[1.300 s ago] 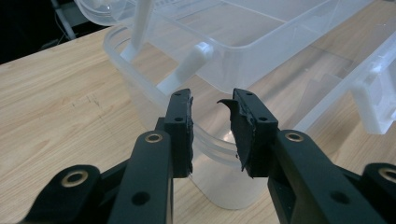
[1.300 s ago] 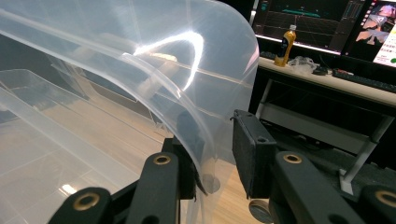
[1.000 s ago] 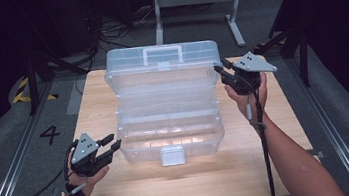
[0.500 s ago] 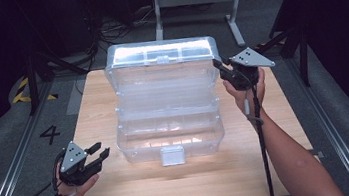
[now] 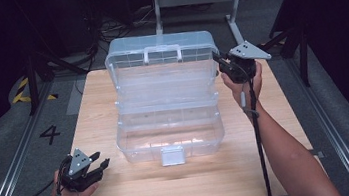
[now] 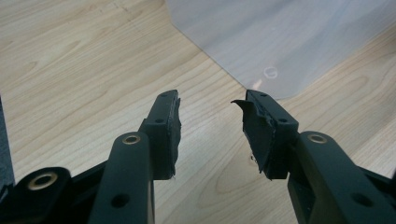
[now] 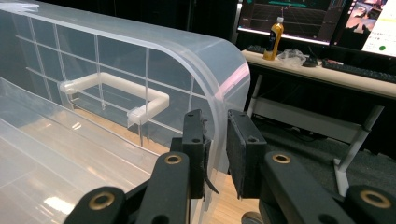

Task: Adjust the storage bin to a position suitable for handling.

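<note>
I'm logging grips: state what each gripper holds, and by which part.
Right gripper clamps the clear box's lid by its side rim. Left gripper is open, holding nothing.

- Clear plastic box [image 5: 169, 129], frame centre, lid [image 5: 162, 66] raised open.
- Wooden surface [image 5: 277, 130] beneath the box.
- Right hand-held gripper [image 5: 219, 61], upper right, at the lid's edge.
- Left hand-held gripper [image 5: 99, 163], lower left, jaws apart.

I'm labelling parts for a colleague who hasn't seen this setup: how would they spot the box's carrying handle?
On the wooden table stands a clear plastic box with its lid swung up at the far side. The handle is the white bar on that lid's top edge, opaque where everything around it is see-through.
</note>
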A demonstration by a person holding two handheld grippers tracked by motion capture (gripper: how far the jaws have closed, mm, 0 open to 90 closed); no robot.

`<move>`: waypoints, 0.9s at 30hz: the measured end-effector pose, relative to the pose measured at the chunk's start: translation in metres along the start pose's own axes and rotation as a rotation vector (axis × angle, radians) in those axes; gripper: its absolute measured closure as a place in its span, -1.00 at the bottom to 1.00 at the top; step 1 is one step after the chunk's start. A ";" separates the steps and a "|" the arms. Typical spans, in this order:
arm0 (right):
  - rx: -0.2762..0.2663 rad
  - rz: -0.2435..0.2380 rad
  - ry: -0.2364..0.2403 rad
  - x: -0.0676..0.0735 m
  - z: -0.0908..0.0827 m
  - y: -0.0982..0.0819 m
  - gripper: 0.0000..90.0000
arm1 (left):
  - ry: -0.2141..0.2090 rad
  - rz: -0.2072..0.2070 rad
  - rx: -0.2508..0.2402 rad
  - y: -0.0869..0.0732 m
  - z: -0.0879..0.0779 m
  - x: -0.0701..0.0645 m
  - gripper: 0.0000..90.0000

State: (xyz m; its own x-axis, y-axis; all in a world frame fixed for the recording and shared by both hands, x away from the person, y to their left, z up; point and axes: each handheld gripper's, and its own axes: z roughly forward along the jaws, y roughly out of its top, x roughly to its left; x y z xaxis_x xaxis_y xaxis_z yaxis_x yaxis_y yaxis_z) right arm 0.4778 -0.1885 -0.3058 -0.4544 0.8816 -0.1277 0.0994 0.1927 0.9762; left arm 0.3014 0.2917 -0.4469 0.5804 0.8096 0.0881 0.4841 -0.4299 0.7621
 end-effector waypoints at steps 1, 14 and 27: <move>0.003 0.008 0.002 -0.001 0.002 0.001 0.74 | -0.003 -0.009 -0.004 0.000 0.000 0.000 0.26; 0.048 0.014 -0.007 -0.012 0.021 0.008 0.86 | -0.029 0.024 0.036 0.000 0.011 -0.004 0.26; 0.077 0.009 0.003 -0.019 0.034 0.010 0.85 | -0.029 -0.034 0.107 -0.006 0.024 -0.006 -0.10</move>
State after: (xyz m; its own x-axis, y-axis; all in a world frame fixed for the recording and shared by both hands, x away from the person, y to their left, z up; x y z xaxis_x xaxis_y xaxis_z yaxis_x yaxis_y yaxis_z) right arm 0.5173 -0.1887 -0.2995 -0.4559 0.8822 -0.1180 0.1713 0.2171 0.9610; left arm 0.3105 0.2796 -0.4668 0.5803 0.8133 0.0432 0.5704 -0.4437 0.6912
